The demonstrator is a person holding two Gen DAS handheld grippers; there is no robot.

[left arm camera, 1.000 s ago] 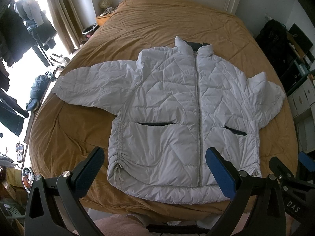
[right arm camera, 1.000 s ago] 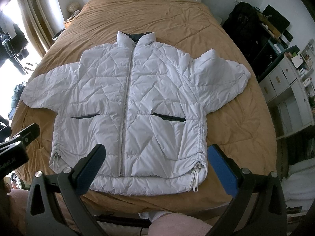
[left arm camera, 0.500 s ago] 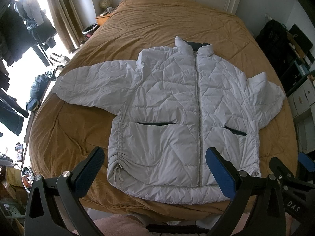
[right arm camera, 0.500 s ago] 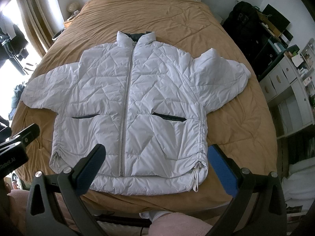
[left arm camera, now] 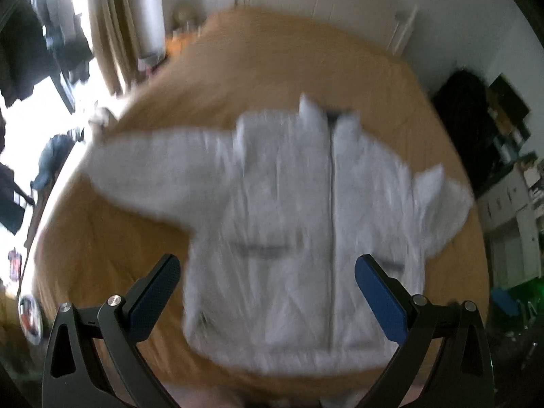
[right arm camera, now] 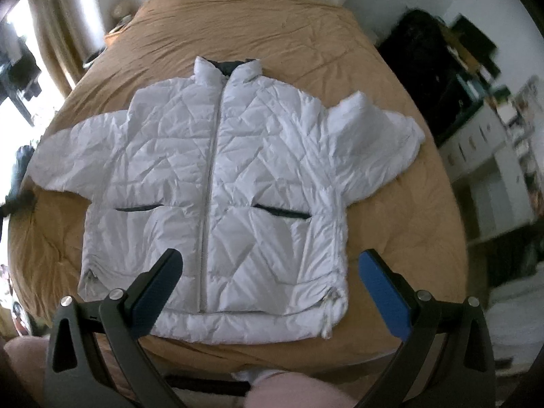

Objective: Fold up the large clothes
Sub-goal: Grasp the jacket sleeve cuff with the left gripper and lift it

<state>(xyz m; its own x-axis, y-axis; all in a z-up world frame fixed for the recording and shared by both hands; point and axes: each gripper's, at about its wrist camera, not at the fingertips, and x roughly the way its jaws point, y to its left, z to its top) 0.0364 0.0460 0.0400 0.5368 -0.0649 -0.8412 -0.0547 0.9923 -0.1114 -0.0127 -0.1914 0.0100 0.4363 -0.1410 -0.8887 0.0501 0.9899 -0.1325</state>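
Puffer jacket [right arm camera: 217, 183] flat on the bed [right arm camera: 408, 238], collar pointing away, hem nearest the tongs

Left gripper [left arm camera: 267, 292] and right gripper [right arm camera: 272, 285] both hang wide open and empty above the hem; the long left sleeve [left arm camera: 153, 173] sits closer to the left one, I'd say.

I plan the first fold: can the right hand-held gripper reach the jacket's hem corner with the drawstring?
Probably yes. The right hand-held gripper is open above the white quilted jacket, and nothing covers the drawstring corner on the brown bedspread.

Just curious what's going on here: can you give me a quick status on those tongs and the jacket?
Left tongs open, empty. Right tongs open, empty. White jacket flat on the bed, zipped, sleeves spread, unfolded. Nothing in the way.
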